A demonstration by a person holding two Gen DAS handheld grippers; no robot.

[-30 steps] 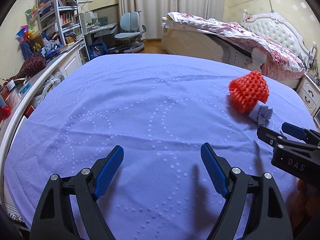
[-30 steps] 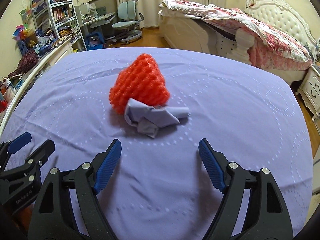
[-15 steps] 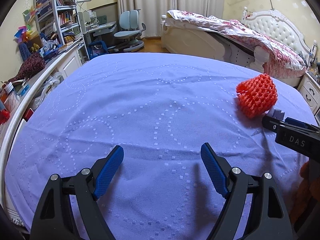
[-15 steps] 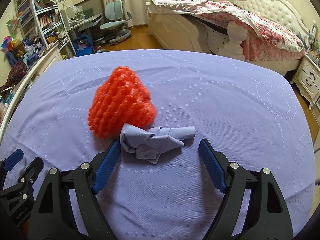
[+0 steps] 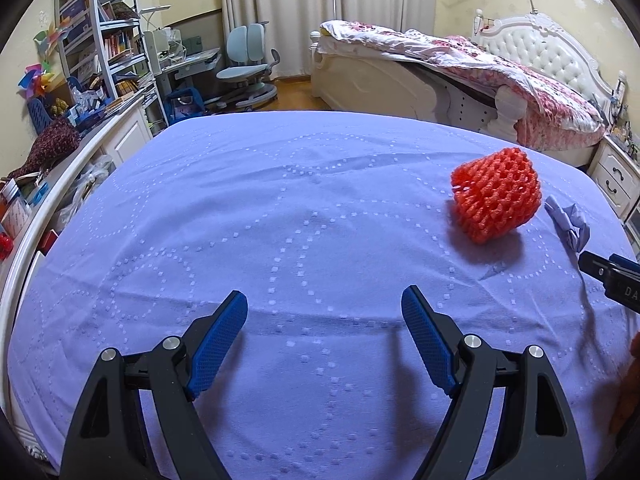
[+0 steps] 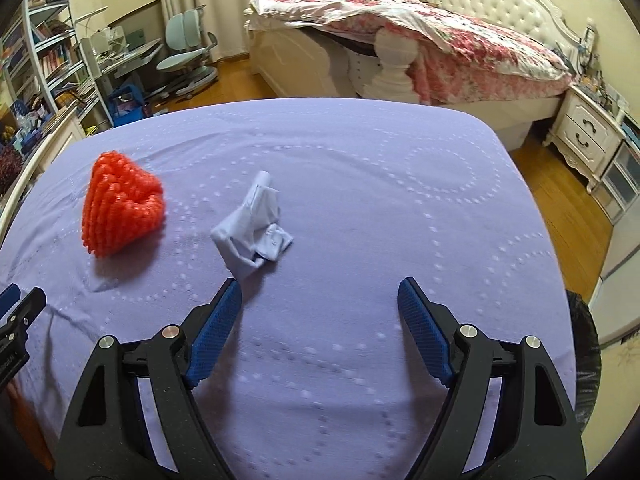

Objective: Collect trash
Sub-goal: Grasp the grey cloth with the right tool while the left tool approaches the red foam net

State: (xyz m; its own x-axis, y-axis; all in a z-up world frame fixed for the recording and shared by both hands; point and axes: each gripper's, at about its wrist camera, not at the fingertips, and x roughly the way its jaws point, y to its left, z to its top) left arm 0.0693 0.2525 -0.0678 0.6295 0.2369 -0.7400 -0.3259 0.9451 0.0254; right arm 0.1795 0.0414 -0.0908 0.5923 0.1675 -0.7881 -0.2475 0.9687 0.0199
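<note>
Both tongs released, nothing held. Right gripper (image 6: 319,308) hangs wide open over the purple cloth (image 6: 360,184), and the crumpled paper wad (image 6: 252,226) sits just ahead of its left finger (image 6: 218,316), off to the left of the gap rather than centred in it. Left gripper (image 5: 324,320) also wide open, parked near-left over bare cloth, well apart from any trash. Red foam fruit net (image 6: 120,210) lies left of the wad, a clear gap between the two. From the left cam the net (image 5: 498,194) is far-right, w/ the wad (image 5: 570,220) beyond it near the right gripper's tip.

Risks, as I read it: close now and the left finger likely nudges the wad sideways instead of pinching it, since it's off-centre. Wad is light, so a push w/o a counter-finger just slides it, maybe into the net. Also the cloth is loose and wrinkled, so a low pinch could snag fabric along w/ the paper. A dark bag-like edge (image 6: 584,344) shows far right; can't tell if that's the bin.

Vs half a sec ago: the wad was touching the net and sat between the right fingers; now it's apart from the net and stood up differently, and the right gripper has swung rightward. Left gripper barely changed.
</note>
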